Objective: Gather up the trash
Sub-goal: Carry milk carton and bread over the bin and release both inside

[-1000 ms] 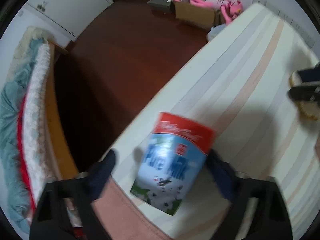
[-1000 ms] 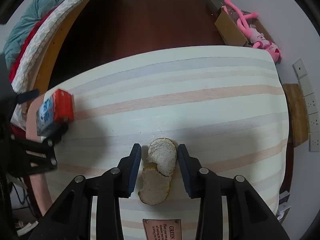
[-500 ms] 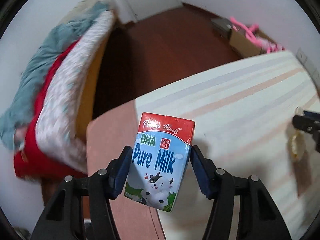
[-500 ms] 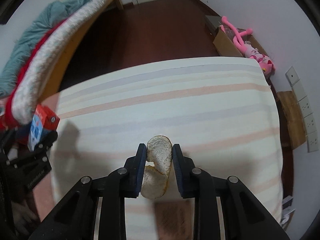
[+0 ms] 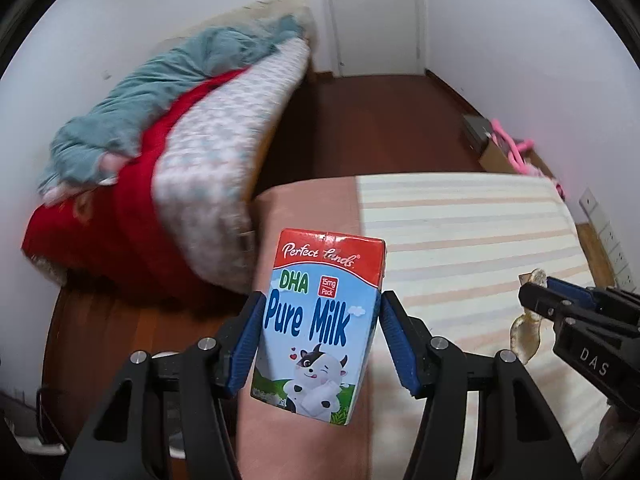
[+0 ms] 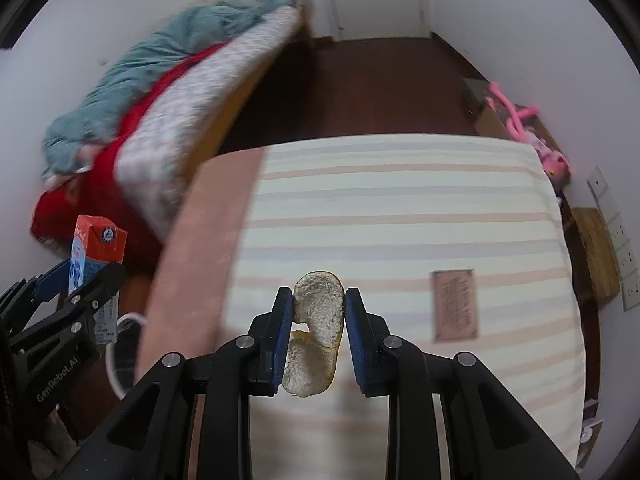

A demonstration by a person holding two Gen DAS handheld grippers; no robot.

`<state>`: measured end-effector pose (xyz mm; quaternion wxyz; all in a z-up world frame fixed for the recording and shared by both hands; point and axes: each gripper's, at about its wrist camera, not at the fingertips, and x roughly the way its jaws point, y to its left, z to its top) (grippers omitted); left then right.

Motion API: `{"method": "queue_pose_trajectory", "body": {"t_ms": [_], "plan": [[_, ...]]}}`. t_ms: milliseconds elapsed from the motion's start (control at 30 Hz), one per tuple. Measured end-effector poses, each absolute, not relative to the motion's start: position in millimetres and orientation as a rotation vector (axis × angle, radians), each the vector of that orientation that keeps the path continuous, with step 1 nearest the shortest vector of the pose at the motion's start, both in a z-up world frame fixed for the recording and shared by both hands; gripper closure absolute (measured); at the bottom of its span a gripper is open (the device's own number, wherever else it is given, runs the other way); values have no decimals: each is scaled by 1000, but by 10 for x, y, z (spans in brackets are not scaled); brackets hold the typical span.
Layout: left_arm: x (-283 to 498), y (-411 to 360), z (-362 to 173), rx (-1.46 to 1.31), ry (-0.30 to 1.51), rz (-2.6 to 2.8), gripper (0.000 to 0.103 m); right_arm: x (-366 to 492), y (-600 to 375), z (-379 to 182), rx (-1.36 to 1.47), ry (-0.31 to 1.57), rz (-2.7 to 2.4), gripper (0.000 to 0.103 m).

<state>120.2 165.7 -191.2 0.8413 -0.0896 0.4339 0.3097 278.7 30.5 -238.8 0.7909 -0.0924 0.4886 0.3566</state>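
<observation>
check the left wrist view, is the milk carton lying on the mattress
No, the milk carton is clamped upright between the pads of the left hand-held gripper, lifted clear of the striped mattress.

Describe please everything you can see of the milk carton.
The milk carton is a small paperboard box with a red top band and a light blue front reading "DHA Pure Milk" above a cartoon cow. It looks undented, stands nearly upright, and is held above the mattress edge, clamped on both sides by the left gripper jaws.

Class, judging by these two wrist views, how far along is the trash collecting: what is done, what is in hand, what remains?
Done: both pieces are off the striped mattress. In hand: the left gripper holds the milk carton; the right gripper holds the fruit peel. Left: dropping them somewhere; no bin is visible.
</observation>
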Motion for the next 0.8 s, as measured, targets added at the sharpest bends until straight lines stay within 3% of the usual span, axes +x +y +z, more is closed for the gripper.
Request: {"method": "queue_pose_trajectory", "body": {"t_ms": [400,567,800], "plan": [[-553,2294,-1433,-280,839,865,48,1234,1063,-1696,-237,1007,1046,75],[-1154,2852,-1694,-410,875,951,49,643,1702,-1815,-290,1051,1157,75],[-1642,3570,-2583,-655,993,984,49,99,2713,-2597,-429,1201,1224,75]]}}
